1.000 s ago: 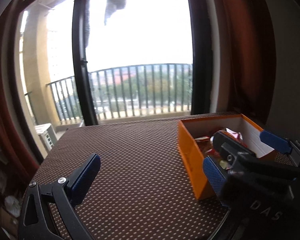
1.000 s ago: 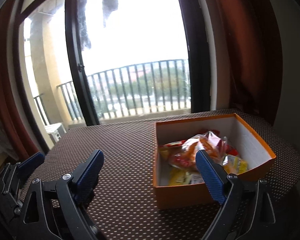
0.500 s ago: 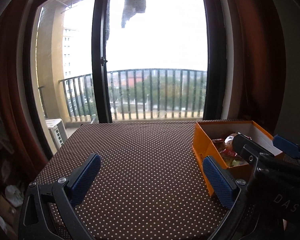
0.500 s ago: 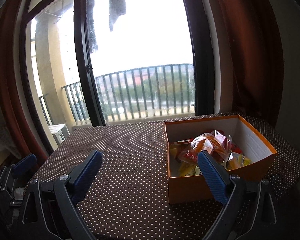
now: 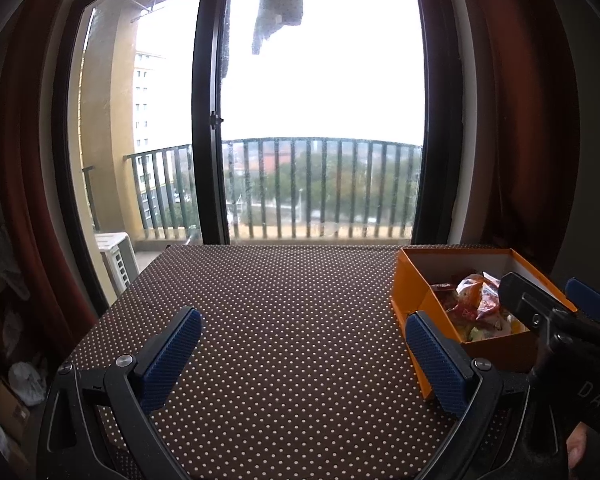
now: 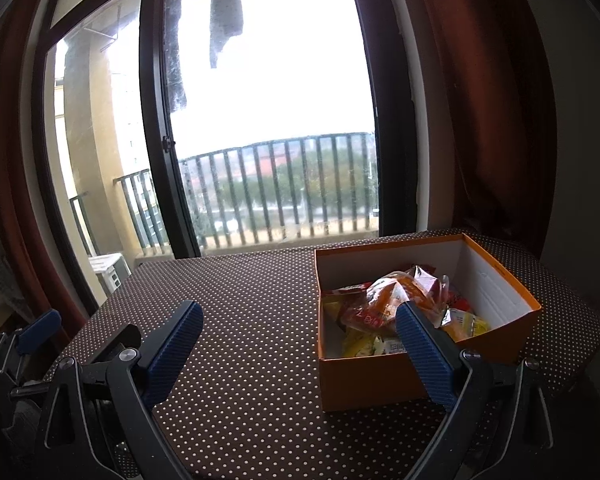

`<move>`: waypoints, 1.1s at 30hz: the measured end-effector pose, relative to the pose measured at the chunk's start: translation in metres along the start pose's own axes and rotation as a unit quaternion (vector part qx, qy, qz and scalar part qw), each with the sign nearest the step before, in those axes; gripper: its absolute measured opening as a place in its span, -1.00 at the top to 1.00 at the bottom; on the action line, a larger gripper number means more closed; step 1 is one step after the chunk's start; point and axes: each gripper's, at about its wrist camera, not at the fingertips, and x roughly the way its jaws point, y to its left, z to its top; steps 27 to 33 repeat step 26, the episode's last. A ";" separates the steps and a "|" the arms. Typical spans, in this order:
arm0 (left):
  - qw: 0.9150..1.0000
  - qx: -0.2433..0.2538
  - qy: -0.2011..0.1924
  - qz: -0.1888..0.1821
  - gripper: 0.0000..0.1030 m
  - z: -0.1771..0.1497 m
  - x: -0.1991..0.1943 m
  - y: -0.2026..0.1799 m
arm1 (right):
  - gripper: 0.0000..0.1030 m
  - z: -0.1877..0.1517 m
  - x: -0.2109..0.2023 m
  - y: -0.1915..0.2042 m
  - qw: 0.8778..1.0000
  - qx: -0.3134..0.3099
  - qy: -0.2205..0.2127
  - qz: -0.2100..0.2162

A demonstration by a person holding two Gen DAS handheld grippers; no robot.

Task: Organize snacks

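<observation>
An orange box [image 6: 384, 382] with white inner walls sits on the right of the table, holding several snack packets [image 6: 396, 304] in red, orange and yellow wrappers. The same box [image 5: 414, 300] shows at the right of the left wrist view. My right gripper [image 6: 300, 344] is open and empty, low over the table just in front of the box's near left corner. To the left of the box my left gripper [image 5: 302, 354] hangs open with nothing between its blue pads. The right gripper's body [image 5: 556, 328] partly hides the box in the left wrist view.
A brown cloth with white dots covers the table [image 5: 284, 312]. Behind it is a tall window with a black frame [image 5: 210, 120] and a balcony railing [image 5: 320, 188]. Dark red curtains [image 6: 496, 100] hang on both sides. Clutter [image 5: 4, 392] lies on the floor at left.
Both grippers have pulled back and tilted up from the box, so more of the table and window shows. Both stay open. The box and snacks have not moved.
</observation>
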 end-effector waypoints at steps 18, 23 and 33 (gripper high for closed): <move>1.000 -0.001 0.001 0.007 -0.99 0.002 0.003 -0.004 | -0.91 0.000 0.003 -0.002 1.000 0.000 0.002 0.001; 1.000 -0.001 -0.001 0.006 -0.99 0.002 0.003 -0.005 | -0.91 0.000 0.003 -0.001 1.000 0.000 0.002 0.000; 1.000 -0.001 -0.003 0.005 -0.99 0.001 0.003 -0.005 | -0.91 0.000 0.004 0.000 1.000 0.001 0.002 0.001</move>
